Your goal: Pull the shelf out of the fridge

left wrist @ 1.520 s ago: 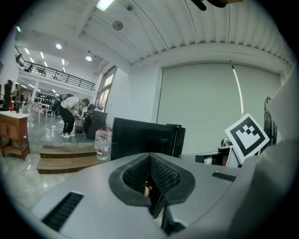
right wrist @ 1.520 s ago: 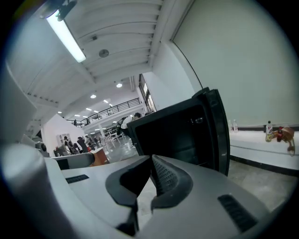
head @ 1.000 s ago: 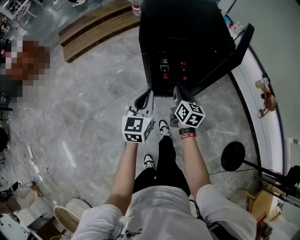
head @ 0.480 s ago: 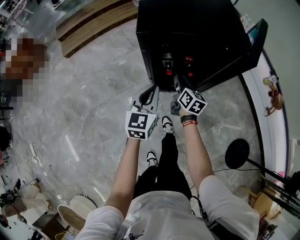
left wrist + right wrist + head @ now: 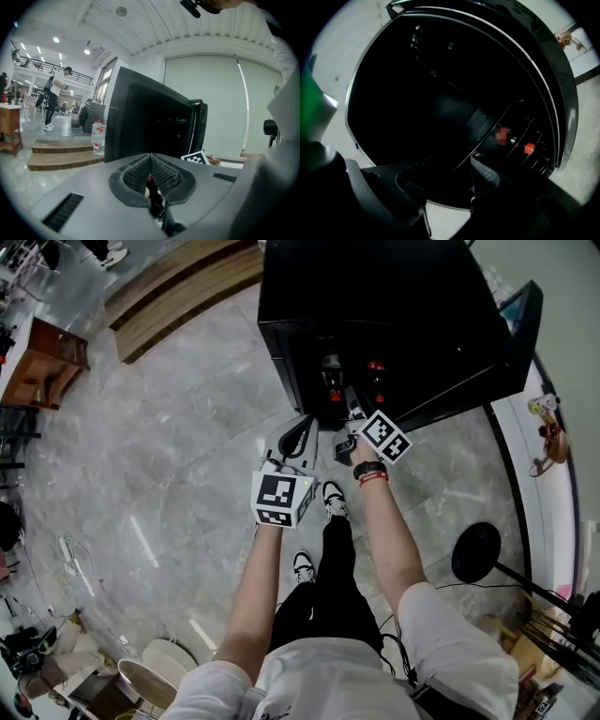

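Right gripper view sets the wire shelf [image 5: 487, 133] inside the open fridge [image 5: 375, 306], seemingly carrying red-capped bottles [image 5: 528, 148]. Expect it to be stiff, thin, slippery and load-heavy, so take its front wire. Your right gripper [image 5: 440, 173] jaws are opening with nothing clamped; your left gripper [image 5: 150, 161] is closed and empty.

No words, brands or numbers can be read: the cubes on the left gripper [image 5: 300, 435] and right gripper [image 5: 350, 409] bear only black-and-white square markers [image 5: 273, 499], and the water bottle [image 5: 98, 137] label is too small.
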A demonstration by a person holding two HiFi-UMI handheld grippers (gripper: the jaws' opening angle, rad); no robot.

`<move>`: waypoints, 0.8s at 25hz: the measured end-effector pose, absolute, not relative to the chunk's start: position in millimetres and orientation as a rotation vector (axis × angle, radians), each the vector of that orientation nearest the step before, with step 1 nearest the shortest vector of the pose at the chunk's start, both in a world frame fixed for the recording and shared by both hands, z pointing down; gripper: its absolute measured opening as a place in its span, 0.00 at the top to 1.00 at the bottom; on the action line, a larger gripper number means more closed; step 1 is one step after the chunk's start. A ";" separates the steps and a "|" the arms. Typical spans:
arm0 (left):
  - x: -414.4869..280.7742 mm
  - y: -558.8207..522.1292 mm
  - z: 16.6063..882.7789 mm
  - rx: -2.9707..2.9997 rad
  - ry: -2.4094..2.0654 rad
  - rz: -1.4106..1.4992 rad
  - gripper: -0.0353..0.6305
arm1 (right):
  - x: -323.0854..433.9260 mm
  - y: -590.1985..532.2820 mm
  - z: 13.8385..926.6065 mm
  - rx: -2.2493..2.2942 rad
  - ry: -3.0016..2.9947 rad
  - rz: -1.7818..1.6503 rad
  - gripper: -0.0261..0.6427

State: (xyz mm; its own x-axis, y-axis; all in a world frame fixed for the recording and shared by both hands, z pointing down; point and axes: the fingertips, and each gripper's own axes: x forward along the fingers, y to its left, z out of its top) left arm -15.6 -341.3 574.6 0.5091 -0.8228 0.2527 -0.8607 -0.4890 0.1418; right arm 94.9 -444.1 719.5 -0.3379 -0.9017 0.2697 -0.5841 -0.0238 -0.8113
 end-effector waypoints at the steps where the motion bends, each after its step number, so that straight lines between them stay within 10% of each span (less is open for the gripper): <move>1: -14.2 -343.1 579.6 2.501 -1.420 0.221 0.92 | 96.3 -449.9 724.9 -1.547 1.896 -1.312 0.62; 20: -19.6 -365.7 619.9 2.437 -1.468 0.192 0.92 | 114.3 -528.8 773.6 -1.181 1.352 -1.383 0.51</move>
State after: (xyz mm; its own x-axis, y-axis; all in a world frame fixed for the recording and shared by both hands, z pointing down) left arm -19.6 -365.7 619.9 0.4724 -0.8421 0.2602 -0.8807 -0.4394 0.1767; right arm 114.3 -528.8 773.6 -0.1952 -0.9787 0.0639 -0.0418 -0.0568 -0.9975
